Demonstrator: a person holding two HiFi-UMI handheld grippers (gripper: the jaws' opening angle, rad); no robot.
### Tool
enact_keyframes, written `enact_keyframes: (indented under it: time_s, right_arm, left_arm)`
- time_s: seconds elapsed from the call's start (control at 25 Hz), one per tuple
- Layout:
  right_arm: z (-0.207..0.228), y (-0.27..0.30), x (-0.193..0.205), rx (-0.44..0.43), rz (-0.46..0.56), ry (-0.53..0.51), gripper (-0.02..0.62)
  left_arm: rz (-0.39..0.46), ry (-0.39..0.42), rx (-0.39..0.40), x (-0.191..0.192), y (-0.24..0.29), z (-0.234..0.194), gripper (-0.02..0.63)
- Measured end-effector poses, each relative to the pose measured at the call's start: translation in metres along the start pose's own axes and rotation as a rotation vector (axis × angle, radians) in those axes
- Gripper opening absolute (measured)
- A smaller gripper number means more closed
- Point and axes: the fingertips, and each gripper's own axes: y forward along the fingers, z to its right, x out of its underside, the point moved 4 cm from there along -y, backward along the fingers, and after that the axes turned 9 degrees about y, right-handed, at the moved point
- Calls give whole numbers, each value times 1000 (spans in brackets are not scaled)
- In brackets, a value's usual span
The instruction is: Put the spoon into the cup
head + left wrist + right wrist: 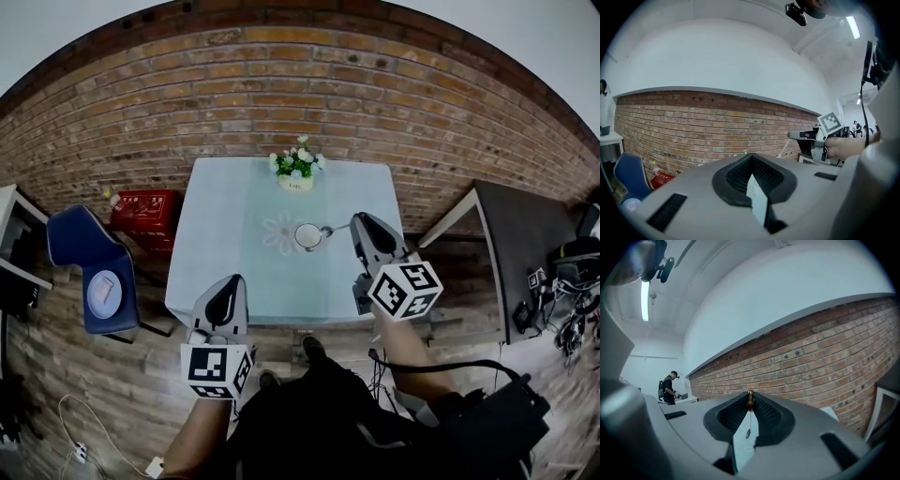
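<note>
A white cup (307, 235) stands on a flower-patterned mat near the middle of the pale blue table (234, 202). My right gripper (355, 224) hovers just right of the cup, shut on a thin metal spoon (330, 229) whose bowl end reaches to the cup's right rim. In the right gripper view the spoon (748, 427) runs out from the closed jaw tips (750, 397), a brown knob at the grip. My left gripper (232, 286) is over the table's front edge, jaws together and empty, and its own view (751, 158) shows nothing between them.
A pot of flowers (296, 171) sits at the table's far edge against the brick wall. A blue chair (89, 262) and a red crate (145, 214) stand to the left, and a dark table (525, 244) to the right. A person (669, 388) stands far off.
</note>
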Motion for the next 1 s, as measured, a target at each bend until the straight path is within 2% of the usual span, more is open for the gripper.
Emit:
enact_keyframes:
  time_s: [0.44,0.72,1.0]
  right_arm:
    - [41,63,26,-77,-72,29,52]
    - [57,97,64,-113,-163,34,52]
    - [72,119,101,-128,-246,32,52]
  left_arm:
    - [-68,-13,-106,13,24,5,9]
    - [-88,-30,-214,23,26,-1,9]
    - [-121,-51,-257,33,28,0,9]
